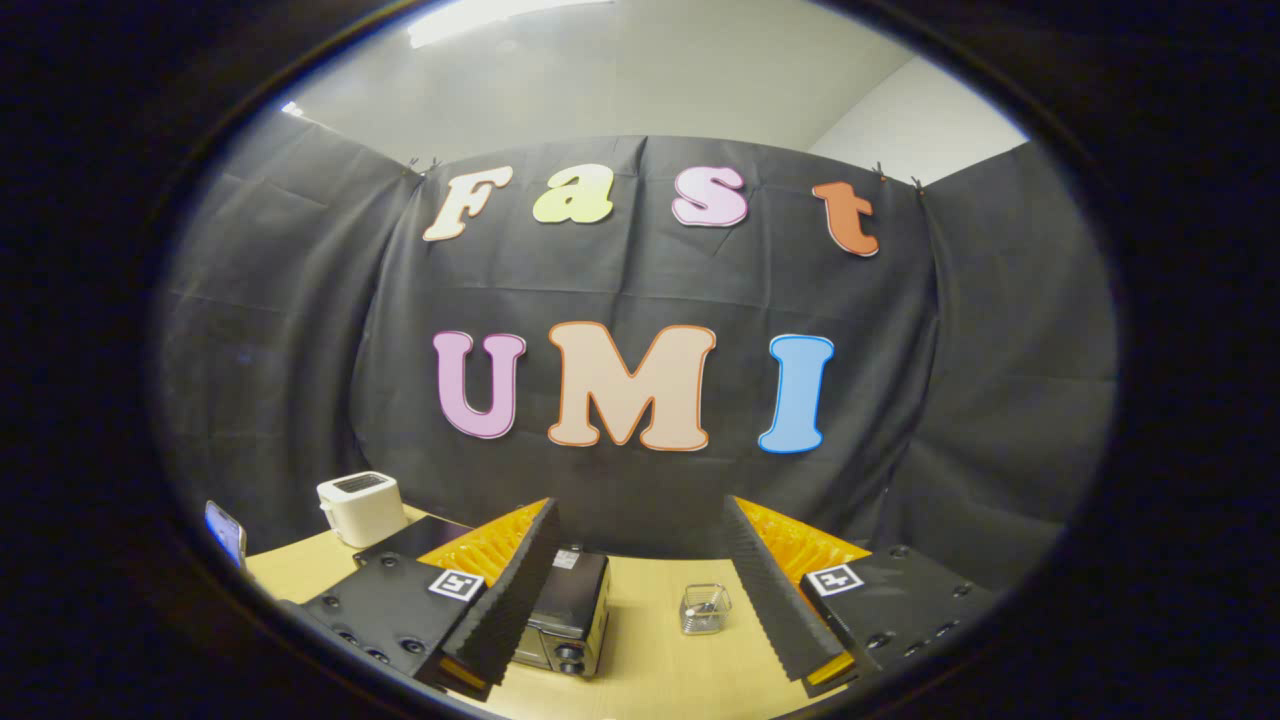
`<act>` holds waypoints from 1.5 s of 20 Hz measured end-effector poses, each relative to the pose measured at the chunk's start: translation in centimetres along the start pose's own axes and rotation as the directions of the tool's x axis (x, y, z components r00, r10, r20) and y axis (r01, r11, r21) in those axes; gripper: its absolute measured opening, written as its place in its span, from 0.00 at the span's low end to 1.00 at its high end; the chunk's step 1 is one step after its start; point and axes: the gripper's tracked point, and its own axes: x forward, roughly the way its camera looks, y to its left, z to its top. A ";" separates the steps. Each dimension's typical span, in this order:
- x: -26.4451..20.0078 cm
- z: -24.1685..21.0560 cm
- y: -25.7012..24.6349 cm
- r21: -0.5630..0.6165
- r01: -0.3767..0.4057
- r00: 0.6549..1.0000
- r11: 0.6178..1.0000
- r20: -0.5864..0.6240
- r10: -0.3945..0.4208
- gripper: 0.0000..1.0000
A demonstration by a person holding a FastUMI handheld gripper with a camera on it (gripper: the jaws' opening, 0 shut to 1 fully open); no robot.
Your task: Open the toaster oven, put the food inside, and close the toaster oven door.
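The oven (568, 612) sits on the wooden surface (655, 690) just ahead of the fingers, partly hidden behind the left one, and its door looks closed as far as I can tell, so opening it is probably step one. A bit to its right, between the fingers, there's a small clear container (705, 608), maybe where the food is, can't really tell. The gripper (650, 600) hangs high with fingers spread wide and nothing in them, likely just lining up on the door. Further back left there's a white toaster (361, 507) and a phone (226, 532) propped at the edge.
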 end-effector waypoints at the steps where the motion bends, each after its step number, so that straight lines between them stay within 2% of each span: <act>1: 0.1 0.0 0.1 0.001 0.000 1.000 1.000 0.000 0.000 1.00; 6: 0.5 -1.4 1.8 0.016 0.010 1.000 1.000 -0.026 -0.010 1.00; 10: 0.7 -3.9 5.8 0.026 0.001 0.997 1.000 -0.072 0.001 1.00; 16: 1.3 -8.7 14.0 0.207 -0.017 0.991 0.978 -0.126 0.044 1.00; 19: 2.4 -11.8 17.2 0.257 -0.006 0.988 0.966 -0.150 0.046 1.00; 23: 4.3 -15.8 19.7 0.259 0.030 0.982 0.965 -0.186 0.020 0.99; 30: 6.8 -22.0 20.4 0.159 0.113 0.964 0.981 -0.255 -0.070 0.98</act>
